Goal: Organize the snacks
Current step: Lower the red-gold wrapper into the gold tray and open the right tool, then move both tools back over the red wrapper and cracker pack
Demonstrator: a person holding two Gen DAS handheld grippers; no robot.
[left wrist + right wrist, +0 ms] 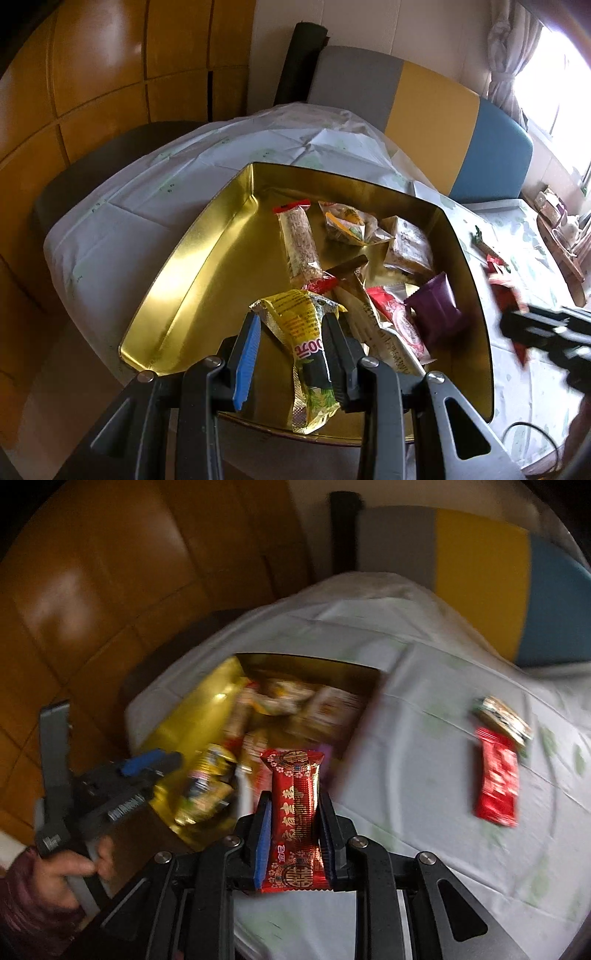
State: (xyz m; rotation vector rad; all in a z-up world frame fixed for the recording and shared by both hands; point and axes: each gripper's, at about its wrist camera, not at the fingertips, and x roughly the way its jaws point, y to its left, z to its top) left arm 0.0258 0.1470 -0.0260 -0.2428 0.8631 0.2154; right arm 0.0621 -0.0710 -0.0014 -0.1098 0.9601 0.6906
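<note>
both grippers loaded, packets heading for the gold tin

your left gripper hangs over the near edge of the gold tin; the yellow foil packet sits between its fingers with a gap on the blue-pad side, so the left wrist view does not settle whether it is clenched or already let go; call that undetermined. the packet's far end is already over the tin floor, which suits a drop rather than a placed set-down.

your right gripper is clamped on the red packet with gold characters, both pads flat on its long edges, held lengthwise so it points at the tin; the right wrist view is motion-blurred, so you appear to be mid-swing toward the tin from its right.

inside the tin lie a long cereal bar, a purple packet, a clear-wrapped brownish square and other packets, crowded to the right half; the left half is bare gold; judgement: aim there to avoid piling.

still out on the white tablecloth: a plain red packet, touching a small green-and-gold packet, well apart from the tin; these look like the remaining pickups.
</note>
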